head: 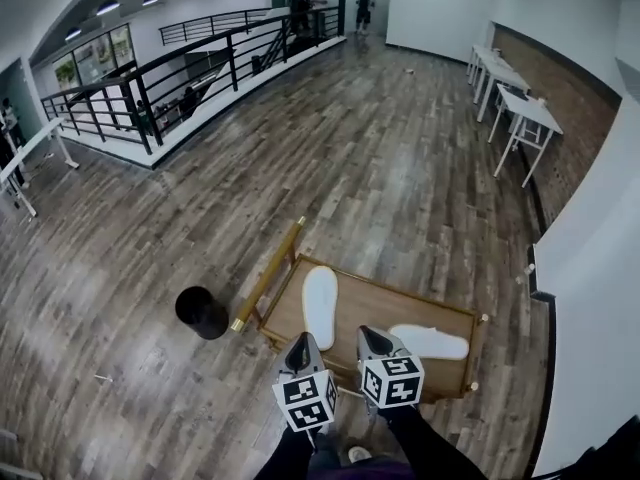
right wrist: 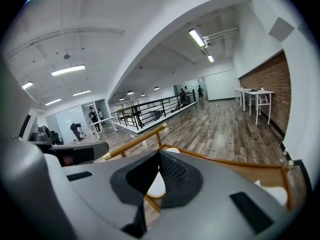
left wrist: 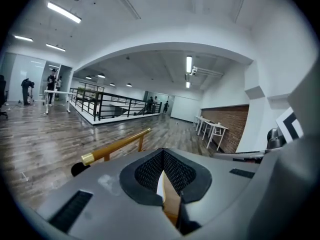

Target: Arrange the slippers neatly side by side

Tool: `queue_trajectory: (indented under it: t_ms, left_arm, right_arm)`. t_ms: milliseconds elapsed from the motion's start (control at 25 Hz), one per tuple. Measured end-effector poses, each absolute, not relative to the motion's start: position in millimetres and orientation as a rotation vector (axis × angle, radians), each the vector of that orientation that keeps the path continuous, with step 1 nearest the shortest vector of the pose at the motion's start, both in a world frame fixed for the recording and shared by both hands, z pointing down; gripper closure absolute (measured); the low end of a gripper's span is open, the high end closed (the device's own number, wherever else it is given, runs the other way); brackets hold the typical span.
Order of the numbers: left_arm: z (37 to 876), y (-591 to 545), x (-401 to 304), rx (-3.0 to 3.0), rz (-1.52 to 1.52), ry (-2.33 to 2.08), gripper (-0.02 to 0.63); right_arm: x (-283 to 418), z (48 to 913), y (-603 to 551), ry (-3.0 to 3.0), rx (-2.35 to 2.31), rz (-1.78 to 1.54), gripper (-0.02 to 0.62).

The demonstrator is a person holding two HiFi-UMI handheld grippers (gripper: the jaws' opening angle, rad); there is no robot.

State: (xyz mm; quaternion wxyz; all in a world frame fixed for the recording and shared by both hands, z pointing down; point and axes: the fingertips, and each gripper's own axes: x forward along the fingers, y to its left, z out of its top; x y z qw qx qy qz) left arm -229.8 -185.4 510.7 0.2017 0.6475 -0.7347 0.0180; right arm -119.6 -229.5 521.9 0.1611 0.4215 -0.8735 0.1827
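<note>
Two flat white slippers in play, smooth and pale, long ovals with rounded ends, both lying on the low brown wooden platform (head: pixel 400 308) with its raised rim. The lengthwise slipper (head: pixel 320 306) sits on the platform's left half, pointing away from the person. The crosswise slipper (head: pixel 428 342) lies near the right edge, well apart from its mate and roughly at right angles to it. Not side by side, then.

A golden-brown wooden rail (head: pixel 270 273) with a brassy end cap slants off the platform's left corner. A black round object (head: pixel 201 311) stands just beside it on the grey-brown plank floor (head: pixel 120 268).

At the near rim, the left claw (head: pixel 300 344) and right claw (head: pixel 372 336) hang close together on black-sleeved arms, with grey shells, black ribbed pads and marker cubes behind, both tipped gently downward. Each claw is pressed together at the tips, pinching nothing. A sliver of white slipper shows through the narrow slit lower down.
</note>
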Motion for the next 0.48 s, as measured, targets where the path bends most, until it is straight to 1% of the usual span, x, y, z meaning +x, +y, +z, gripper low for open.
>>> queue_trajectory:
  t_ms: [480]
  left_arm:
    - [515.7,-258.9,-177.9,2.121,0.144,-1.721,0.606]
  right_arm:
    - [-52.8,523.6,-262.3,-2.282,1.643,0.599,0.597]
